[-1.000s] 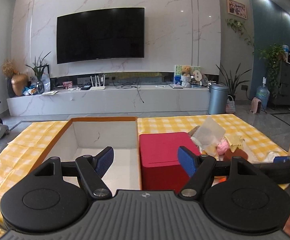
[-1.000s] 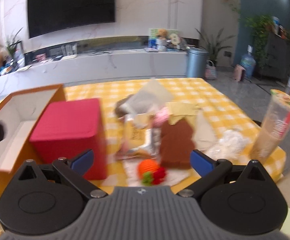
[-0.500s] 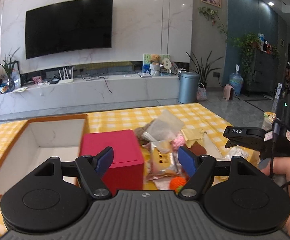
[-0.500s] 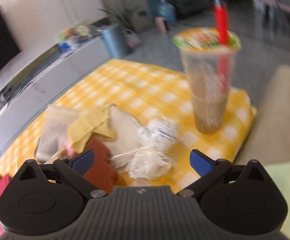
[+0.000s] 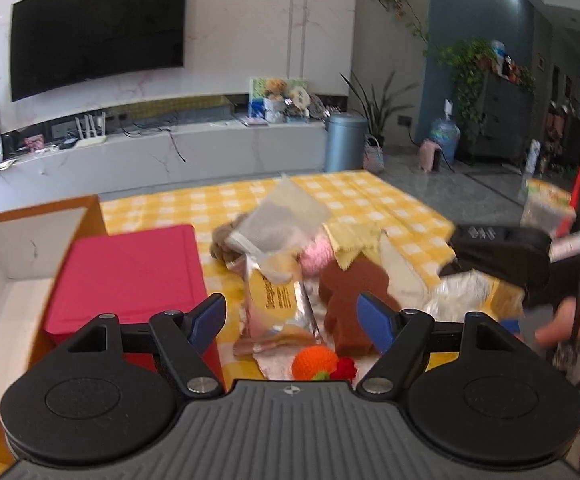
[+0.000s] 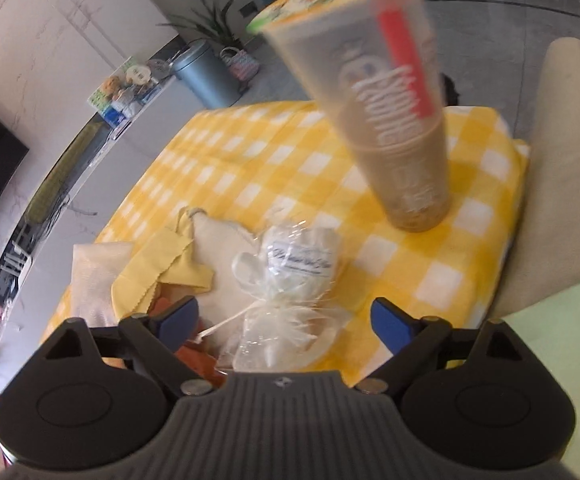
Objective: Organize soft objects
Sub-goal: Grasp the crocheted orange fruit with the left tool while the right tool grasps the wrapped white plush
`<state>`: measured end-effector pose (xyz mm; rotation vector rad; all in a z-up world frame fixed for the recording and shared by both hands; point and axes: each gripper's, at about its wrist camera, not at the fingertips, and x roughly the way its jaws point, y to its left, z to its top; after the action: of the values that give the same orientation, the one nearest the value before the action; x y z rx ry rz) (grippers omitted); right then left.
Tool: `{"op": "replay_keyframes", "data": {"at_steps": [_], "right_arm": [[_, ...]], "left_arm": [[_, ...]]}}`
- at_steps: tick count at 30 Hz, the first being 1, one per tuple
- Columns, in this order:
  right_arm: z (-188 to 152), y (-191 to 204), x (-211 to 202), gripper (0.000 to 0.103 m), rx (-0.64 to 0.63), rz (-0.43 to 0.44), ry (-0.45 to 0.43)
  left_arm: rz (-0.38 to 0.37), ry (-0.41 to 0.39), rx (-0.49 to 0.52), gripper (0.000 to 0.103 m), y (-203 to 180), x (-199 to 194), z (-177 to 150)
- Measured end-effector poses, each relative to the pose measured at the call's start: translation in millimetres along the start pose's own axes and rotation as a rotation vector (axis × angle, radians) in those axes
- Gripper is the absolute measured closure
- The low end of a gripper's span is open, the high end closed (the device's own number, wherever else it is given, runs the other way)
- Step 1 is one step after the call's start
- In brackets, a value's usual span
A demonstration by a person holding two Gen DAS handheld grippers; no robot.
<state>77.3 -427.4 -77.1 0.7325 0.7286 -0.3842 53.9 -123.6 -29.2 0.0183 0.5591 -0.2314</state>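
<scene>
A pile of soft things lies on the yellow checked cloth: a brown plush figure, a pink knitted ball, an orange knitted fruit, a foil snack pack and a yellow cloth. My left gripper is open and empty just before the pile. My right gripper is open and empty, over a clear-wrapped white bundle. The right gripper's body also shows in the left wrist view.
An open orange box with a white inside stands at the left, a red box beside it. A drink cup with a red straw stands on the cloth's right corner. A beige sofa borders the table.
My left gripper swung right, from the boxes towards the pile. My right gripper swung right and came down close over the white bundle and the cup.
</scene>
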Motion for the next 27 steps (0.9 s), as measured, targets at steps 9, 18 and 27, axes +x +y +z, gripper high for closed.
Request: {"op": "replay_keyframes", "data": {"at_steps": [9, 18, 27], "right_arm": [[1, 22, 22, 0.015, -0.131, -0.068, -0.032], [-3, 25, 38, 0.033, -0.182, -0.092, 0.032], [-7, 24, 29, 0.05, -0.205, -0.046, -0.008]], "left_arm": [[-0.045, 0.009, 0.134, 0.015, -25, 22, -39], [0.013, 0.034, 0.17, 0.015, -33, 46, -54], [0.008, 0.058, 0.156, 0.019, -32, 67, -60]]}}
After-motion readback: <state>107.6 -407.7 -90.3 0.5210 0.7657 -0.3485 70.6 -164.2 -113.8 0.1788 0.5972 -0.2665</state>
